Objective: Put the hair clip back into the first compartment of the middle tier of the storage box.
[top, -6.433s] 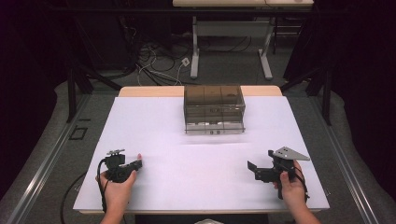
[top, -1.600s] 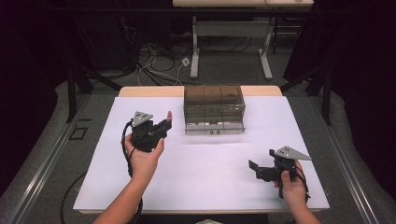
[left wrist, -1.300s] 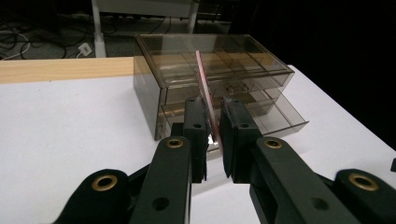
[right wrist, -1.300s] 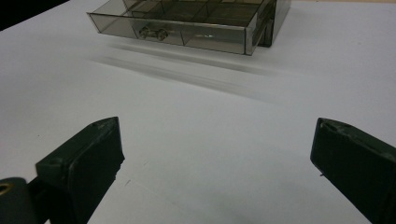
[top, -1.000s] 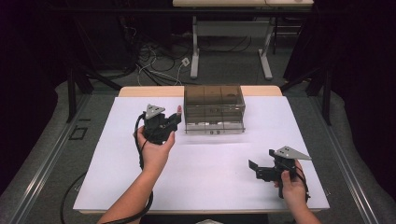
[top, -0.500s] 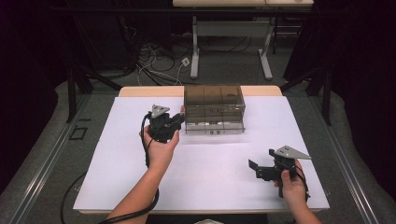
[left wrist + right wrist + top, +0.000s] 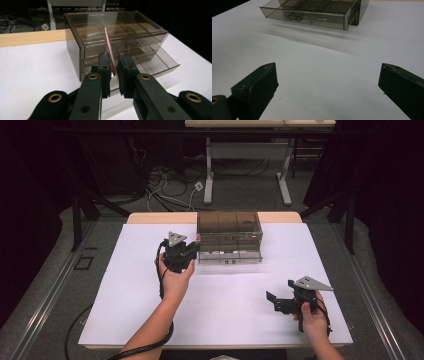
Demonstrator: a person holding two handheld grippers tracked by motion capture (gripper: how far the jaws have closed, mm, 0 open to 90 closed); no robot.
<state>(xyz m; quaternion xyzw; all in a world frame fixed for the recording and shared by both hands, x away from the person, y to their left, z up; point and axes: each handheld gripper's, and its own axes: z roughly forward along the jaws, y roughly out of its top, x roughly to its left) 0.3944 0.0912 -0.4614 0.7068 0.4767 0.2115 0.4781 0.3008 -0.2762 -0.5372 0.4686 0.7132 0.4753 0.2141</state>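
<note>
The drawer box [image 7: 117, 37] is smoky, see-through plastic, glossy and smooth, with light glinting off its lid. The thin card [image 7: 110, 52] pinched in the left tool [image 7: 113, 75] looks like stiff plastic or coated paper, reddish at the edge. Both the left tool and the right tool [image 7: 329, 92] are matt black plastic; brass-coloured metal fittings show on the left one. The tabletop [image 7: 150, 290] carries a matt white sheet; bare wood shows along its far edge.

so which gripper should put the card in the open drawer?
Left. The left gripper is shut on the thin card, right beside the drawer box and its open drawer. The right gripper is open, farther off.
</note>
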